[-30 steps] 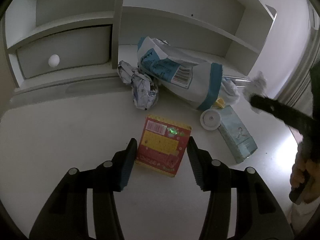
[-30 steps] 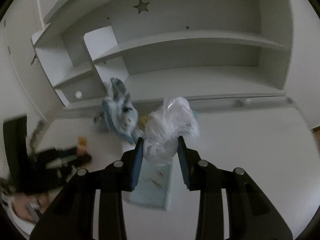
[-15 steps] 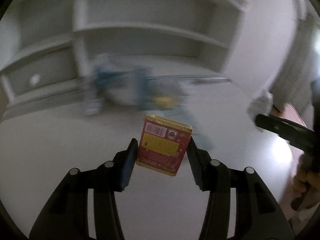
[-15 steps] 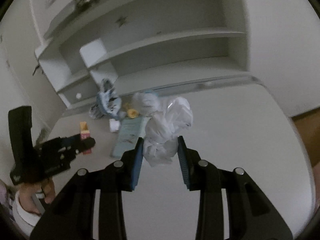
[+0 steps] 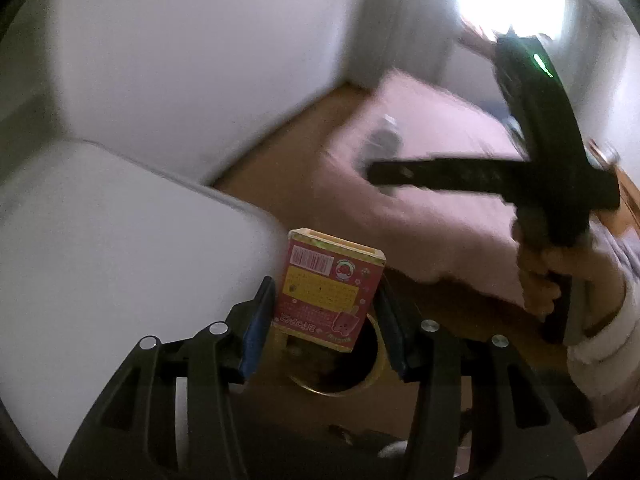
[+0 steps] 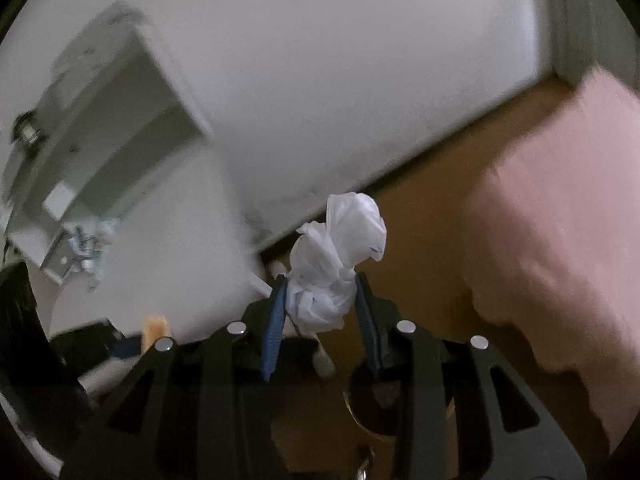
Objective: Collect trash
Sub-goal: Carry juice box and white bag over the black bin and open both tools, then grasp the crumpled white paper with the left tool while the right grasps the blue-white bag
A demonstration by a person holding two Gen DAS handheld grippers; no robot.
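Labels: red and yellow carton (image 5: 326, 292) carries a barcode, a round cartoon emblem and small print too blurred to read.
Carton axis: long axis upright, barcode end away from the camera.
Left claw (image 5: 325, 312): clamped on the carton, above a dark round bin opening (image 5: 340, 376).
Right claw (image 6: 320, 312): gripping a crumpled white plastic bag (image 6: 336, 268).
Obscured: bin interior dark; desk (image 5: 120, 240) edge blurred.

We are noting matte black left gripper (image 5: 326, 312) and right gripper (image 6: 320, 312) frames carrying blue ribbed pads (image 6: 273, 332) and round silver screws (image 5: 218, 328). Behind the right tongs, a white cuff (image 5: 600, 340) is showing; a green light (image 5: 542, 66) is glowing on its housing.
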